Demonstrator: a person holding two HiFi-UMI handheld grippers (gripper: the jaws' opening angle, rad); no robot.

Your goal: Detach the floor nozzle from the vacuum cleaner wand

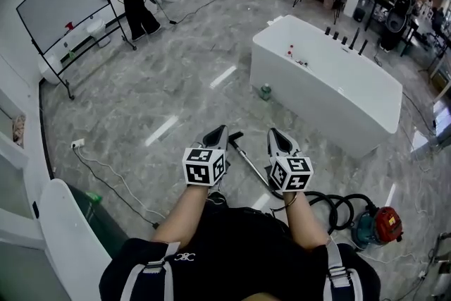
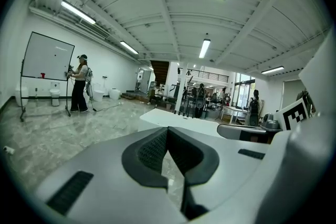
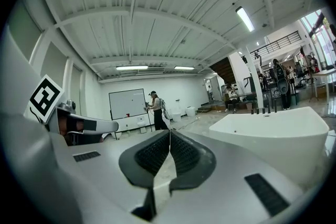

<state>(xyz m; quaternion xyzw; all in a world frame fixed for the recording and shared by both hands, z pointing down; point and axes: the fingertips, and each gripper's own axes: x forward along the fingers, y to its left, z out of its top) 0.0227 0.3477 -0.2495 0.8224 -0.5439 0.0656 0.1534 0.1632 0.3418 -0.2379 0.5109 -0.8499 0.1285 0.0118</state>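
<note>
Left gripper (image 1: pixel 220 132), right gripper (image 1: pixel 275 134): both clenched, empty. Wand (image 1: pixel 248 160), floor nozzle (image 1: pixel 235 137): on floor, apparently joined, untouched. Detaching not yet begun.

The wand (image 1: pixel 250 162) is hidden at its near end behind the right gripper (image 1: pixel 276 134) (the hose (image 1: pixel 320 195) likewise, behind the forearm (image 1: pixel 304 222)).
</note>
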